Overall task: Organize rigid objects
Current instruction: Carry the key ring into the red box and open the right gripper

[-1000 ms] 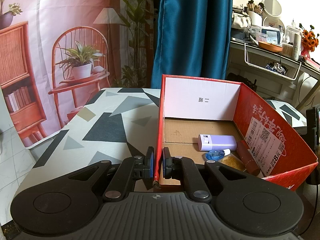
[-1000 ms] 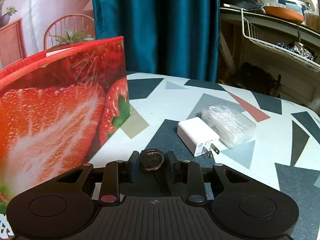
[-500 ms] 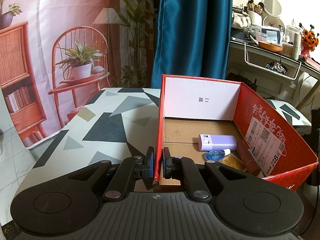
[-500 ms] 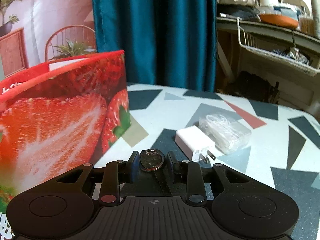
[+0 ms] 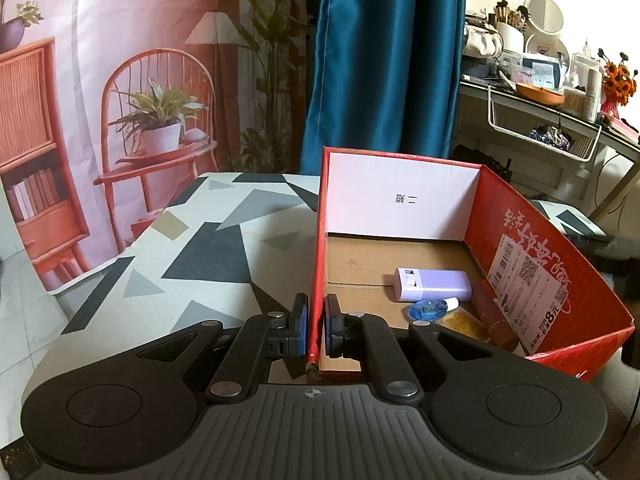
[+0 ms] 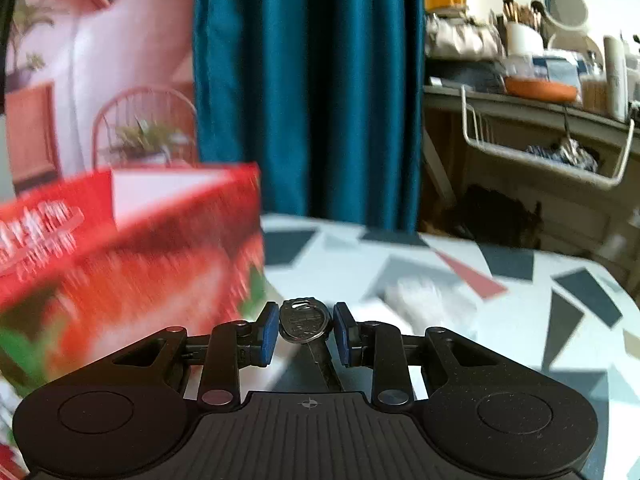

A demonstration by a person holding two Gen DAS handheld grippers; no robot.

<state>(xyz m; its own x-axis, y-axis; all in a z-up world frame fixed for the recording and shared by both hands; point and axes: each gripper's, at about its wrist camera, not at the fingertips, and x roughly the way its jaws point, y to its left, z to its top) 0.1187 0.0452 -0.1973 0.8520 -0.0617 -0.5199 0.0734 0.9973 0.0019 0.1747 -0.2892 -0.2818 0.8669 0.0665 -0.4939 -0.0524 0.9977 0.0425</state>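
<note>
While the left gripper (image 5: 314, 330) was kept clamped on the near left wall of the red box (image 5: 552, 280), the right gripper (image 6: 306, 330) had been lifted off the patterned table (image 6: 520, 320), its pads pressed against a metal key (image 6: 305, 322). A second earlier the key had been low over the table; now the view was blurred, and the box's rim and white inner wall could be seen at ten o'clock. The white charger (image 6: 420, 300) was left at one o'clock, smeared. The key was judged ready for carrying over the rim, beside the purple case (image 5: 432, 284).
</note>
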